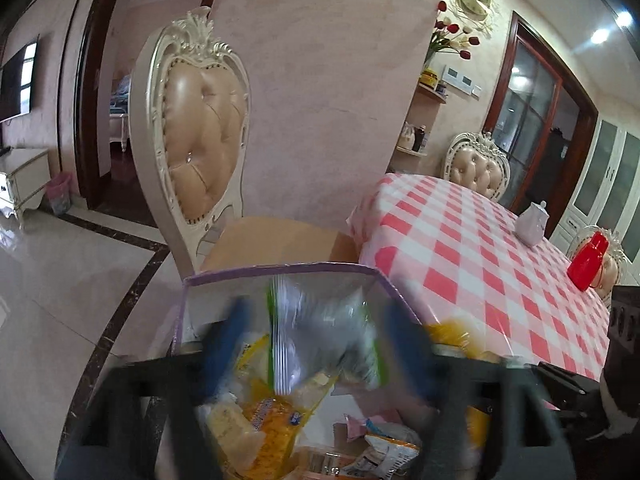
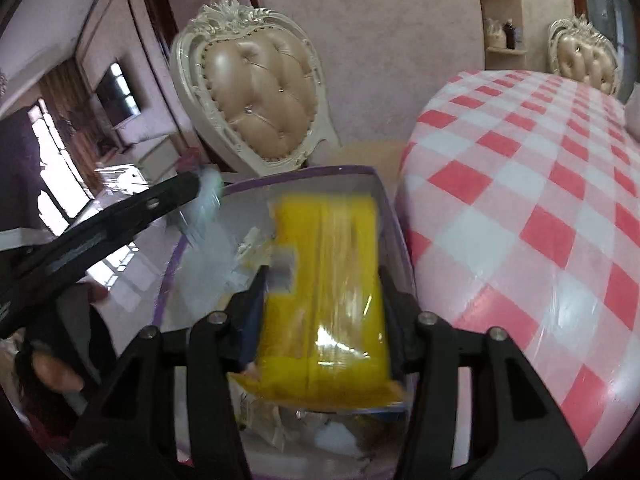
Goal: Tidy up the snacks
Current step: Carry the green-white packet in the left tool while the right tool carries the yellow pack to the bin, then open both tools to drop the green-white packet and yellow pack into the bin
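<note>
Bright indoor light. Ceiling lamps (image 1: 600, 34) flare at two o'clock; window (image 2: 60, 184) glare blows out at nine. Fisheye bends the edges and darkens the corners. The left gripper (image 1: 320, 344) and snacks (image 2: 328, 280) smear with motion blur.

Between the black right gripper's (image 2: 324, 304) dark blue pads (image 2: 250, 320) sits a bright yellow packet (image 2: 332, 292). The box (image 2: 280, 171) ahead has a purple rim. To its right, the tablecloth (image 2: 520, 208) is checked red and white. Beyond stands a cream chair (image 2: 256, 92) with tan padding.
</note>
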Action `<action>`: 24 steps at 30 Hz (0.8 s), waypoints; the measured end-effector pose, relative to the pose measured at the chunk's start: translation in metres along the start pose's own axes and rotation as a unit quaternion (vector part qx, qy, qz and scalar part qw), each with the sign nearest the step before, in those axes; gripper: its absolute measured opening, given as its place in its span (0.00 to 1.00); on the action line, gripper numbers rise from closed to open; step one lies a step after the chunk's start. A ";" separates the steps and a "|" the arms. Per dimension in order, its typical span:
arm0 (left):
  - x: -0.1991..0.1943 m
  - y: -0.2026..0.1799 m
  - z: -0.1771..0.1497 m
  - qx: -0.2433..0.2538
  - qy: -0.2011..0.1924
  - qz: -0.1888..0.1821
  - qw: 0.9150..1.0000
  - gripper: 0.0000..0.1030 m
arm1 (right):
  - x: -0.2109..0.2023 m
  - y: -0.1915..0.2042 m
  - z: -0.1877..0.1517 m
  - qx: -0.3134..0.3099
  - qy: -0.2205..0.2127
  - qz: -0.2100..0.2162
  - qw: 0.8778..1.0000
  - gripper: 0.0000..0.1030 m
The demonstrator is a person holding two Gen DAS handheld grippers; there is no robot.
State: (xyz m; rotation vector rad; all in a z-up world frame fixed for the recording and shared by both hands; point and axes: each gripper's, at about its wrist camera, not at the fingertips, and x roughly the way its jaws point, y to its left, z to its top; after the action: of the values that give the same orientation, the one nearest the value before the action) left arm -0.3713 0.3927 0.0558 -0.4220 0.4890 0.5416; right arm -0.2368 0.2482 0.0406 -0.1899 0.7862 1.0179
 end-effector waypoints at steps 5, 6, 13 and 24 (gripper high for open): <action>-0.013 -0.001 0.004 0.012 -0.031 -0.001 0.999 1.00 | -0.011 0.007 0.000 0.011 -0.020 -0.006 1.000 0.74; -0.015 0.000 0.006 0.007 -0.032 -0.005 0.999 1.00 | -0.015 0.008 -0.001 0.009 -0.023 -0.010 1.000 0.78; -0.034 -0.006 0.005 -0.014 -0.035 -0.029 0.999 1.00 | -0.028 0.020 -0.013 0.008 0.009 -0.038 0.999 0.86; 0.001 -0.023 -0.014 0.006 0.087 0.064 0.994 1.00 | -0.028 0.024 -0.045 0.010 0.079 -0.128 0.989 0.89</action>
State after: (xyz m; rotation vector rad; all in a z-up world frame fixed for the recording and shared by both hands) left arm -0.3620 0.3678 0.0501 -0.4306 0.6889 0.6291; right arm -0.2868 0.2196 0.0319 -0.3499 0.8904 0.7577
